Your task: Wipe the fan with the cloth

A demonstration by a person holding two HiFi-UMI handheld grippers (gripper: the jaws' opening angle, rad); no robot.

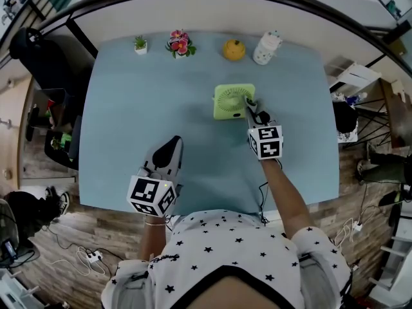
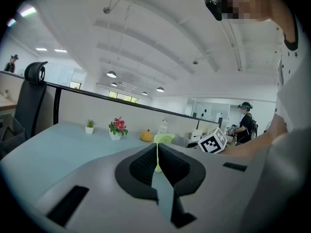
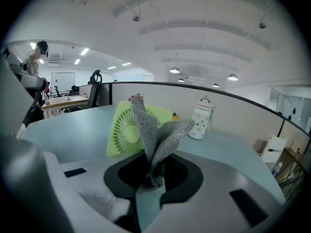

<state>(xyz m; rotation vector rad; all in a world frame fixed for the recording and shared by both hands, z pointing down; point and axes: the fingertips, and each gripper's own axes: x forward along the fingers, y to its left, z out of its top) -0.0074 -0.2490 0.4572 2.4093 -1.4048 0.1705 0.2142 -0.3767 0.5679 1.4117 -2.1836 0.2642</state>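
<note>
we are noting the right gripper (image 3: 153, 174) pinching a grey knitted cloth (image 3: 149, 130) just beside the square light-green plastic fan (image 1: 230, 101), frame centre; the left gripper (image 1: 169, 150) is sitting lower left, jaws pressed together.

**No writing, brand or number can be read in any view.**

The only printed marks are black-and-white square code patterns, not letters or digits. One set is on the marker cube (image 1: 152, 196) of the left gripper (image 1: 174, 141), at the lower left of the head view. The other is on the marker cube (image 1: 266, 141) of the right gripper (image 1: 250, 108), just right of centre. The white jar (image 1: 266, 47) at the upper right carries small dark specks, perhaps a printed pattern, too small to tell.
</note>
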